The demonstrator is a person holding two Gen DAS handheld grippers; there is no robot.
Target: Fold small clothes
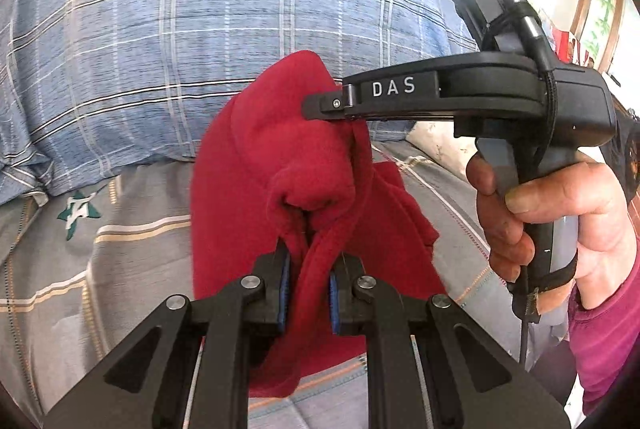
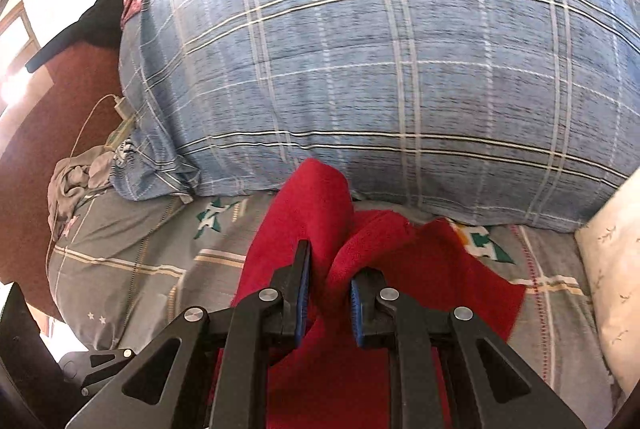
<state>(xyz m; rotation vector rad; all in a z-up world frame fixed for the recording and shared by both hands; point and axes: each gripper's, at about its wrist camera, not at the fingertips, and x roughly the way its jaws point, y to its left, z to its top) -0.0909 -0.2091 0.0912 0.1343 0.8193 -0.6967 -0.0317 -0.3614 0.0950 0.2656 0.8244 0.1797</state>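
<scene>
A small red fleece garment (image 1: 256,165) hangs bunched above the grey plaid bed sheet (image 1: 100,249). My left gripper (image 1: 310,261) is shut on a fold of its cloth at the lower middle. In the left wrist view my right gripper (image 1: 320,108) comes in from the right and pinches the garment's upper edge, with a hand on its handle. In the right wrist view my right gripper (image 2: 330,279) is shut on the red garment (image 2: 320,205), which drapes down between and below the fingers.
A big blue plaid pillow (image 2: 400,69) with a round green crest lies just behind the garment. A white floral pillow (image 2: 612,269) is at the right. A charger and cable (image 2: 120,109) and crumpled grey cloth (image 2: 76,181) lie at the bed's left edge.
</scene>
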